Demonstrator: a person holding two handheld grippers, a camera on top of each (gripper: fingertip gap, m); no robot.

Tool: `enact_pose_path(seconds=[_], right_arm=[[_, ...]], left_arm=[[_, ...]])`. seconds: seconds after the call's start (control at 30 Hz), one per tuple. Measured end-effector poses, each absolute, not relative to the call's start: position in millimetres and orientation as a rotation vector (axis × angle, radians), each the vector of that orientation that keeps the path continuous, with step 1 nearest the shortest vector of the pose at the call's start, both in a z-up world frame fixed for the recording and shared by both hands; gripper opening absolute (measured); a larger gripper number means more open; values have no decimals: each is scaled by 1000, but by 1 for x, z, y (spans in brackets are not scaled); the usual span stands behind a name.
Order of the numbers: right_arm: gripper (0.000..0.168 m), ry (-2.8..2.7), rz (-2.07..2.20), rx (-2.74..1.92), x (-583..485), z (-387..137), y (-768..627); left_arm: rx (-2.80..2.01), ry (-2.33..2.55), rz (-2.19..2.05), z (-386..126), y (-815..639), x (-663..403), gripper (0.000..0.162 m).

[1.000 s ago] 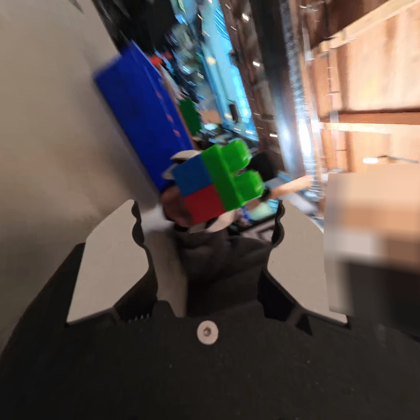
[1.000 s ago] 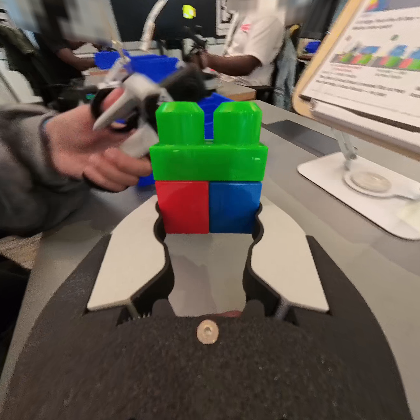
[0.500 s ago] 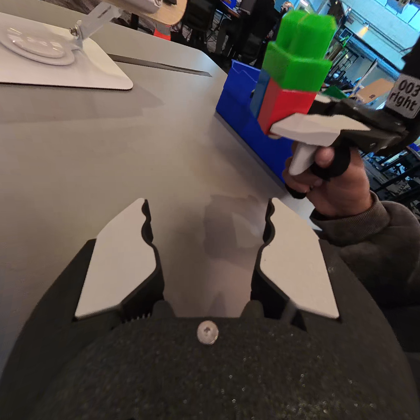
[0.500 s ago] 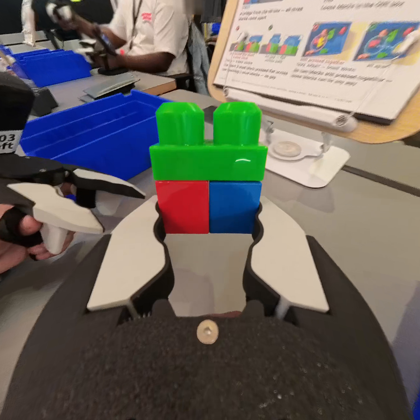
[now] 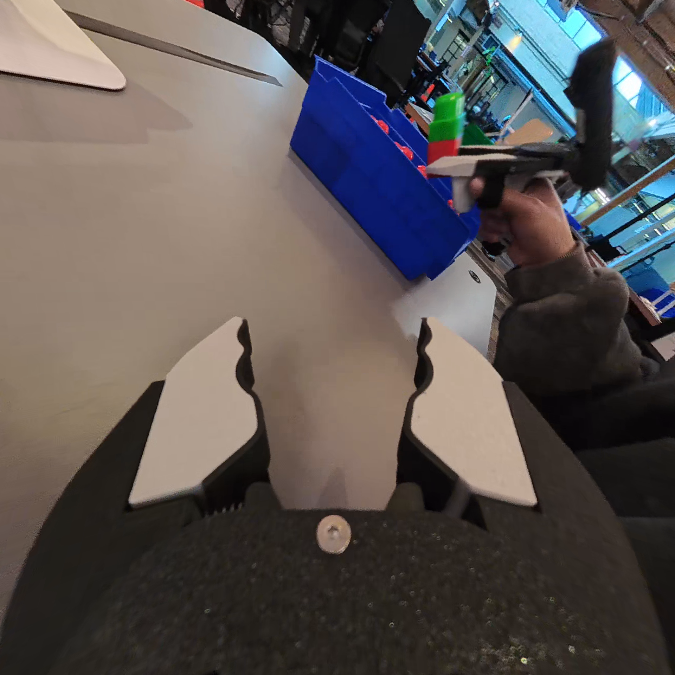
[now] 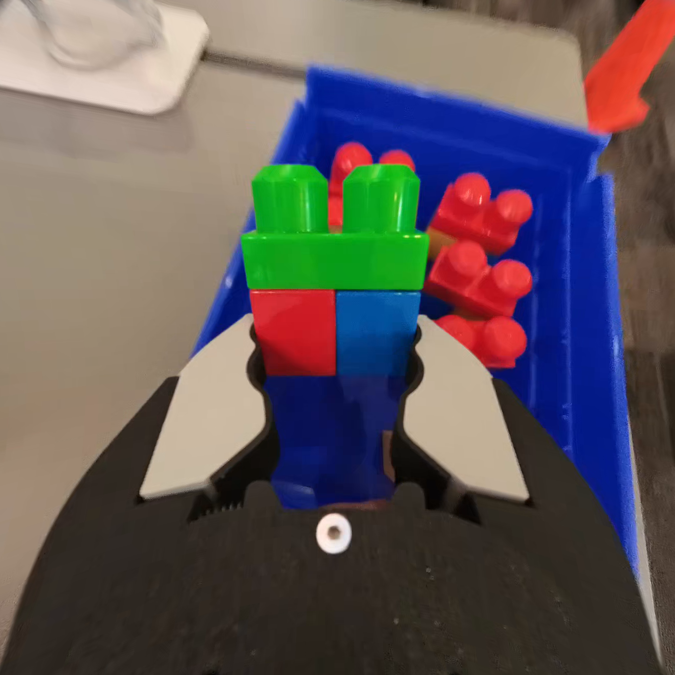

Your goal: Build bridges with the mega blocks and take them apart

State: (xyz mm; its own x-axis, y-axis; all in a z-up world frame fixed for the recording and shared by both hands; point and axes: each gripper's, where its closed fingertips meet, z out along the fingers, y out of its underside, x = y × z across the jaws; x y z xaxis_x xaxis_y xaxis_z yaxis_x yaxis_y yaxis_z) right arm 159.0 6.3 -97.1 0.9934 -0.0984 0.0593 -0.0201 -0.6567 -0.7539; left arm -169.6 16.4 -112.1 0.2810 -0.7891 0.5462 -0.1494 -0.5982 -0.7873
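My right tongs [image 6: 335, 328] are clenched on a small bridge of blocks [image 6: 335, 292]: a red block [image 6: 294, 332] and a blue block [image 6: 376, 332] sit side by side between the fingertips, and a green block [image 6: 335, 259] with two studs spans across the top of both. I am holding this stack in the air above the near end of a blue bin [image 6: 580, 292], which stands on the grey table [image 6: 109, 255]. Inside the bin I can see several loose red blocks [image 6: 478, 281] piled toward its right side. A white flat base [image 6: 109, 73] lies on the table at the far left, blurred. My left tongs [image 5: 332, 325] are released, with nothing between the fingers, and they hang low over a bare stretch of table [image 5: 146, 237], well apart from the bin [image 5: 376, 182]. From that side I see the right tongs [image 5: 438, 166] farther off, gripped by a hand [image 5: 526, 226] in a dark grey sleeve [image 5: 562, 317], with the bridge of blocks [image 5: 446, 128] standing upright at their tip over the bin's far long edge.
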Motion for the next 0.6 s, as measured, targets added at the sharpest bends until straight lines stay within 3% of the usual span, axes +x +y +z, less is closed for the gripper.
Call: enact_pose_path(seconds=[0.3, 0.6], right_arm=[[77, 293, 109, -2743, 157, -164, 1], [77, 261, 4, -3018, 154, -197, -19]], left_arm=[[-1955, 890, -1355, -118, 4, -165, 87], [-1967, 887, -1426, -118, -1, -165, 87]])
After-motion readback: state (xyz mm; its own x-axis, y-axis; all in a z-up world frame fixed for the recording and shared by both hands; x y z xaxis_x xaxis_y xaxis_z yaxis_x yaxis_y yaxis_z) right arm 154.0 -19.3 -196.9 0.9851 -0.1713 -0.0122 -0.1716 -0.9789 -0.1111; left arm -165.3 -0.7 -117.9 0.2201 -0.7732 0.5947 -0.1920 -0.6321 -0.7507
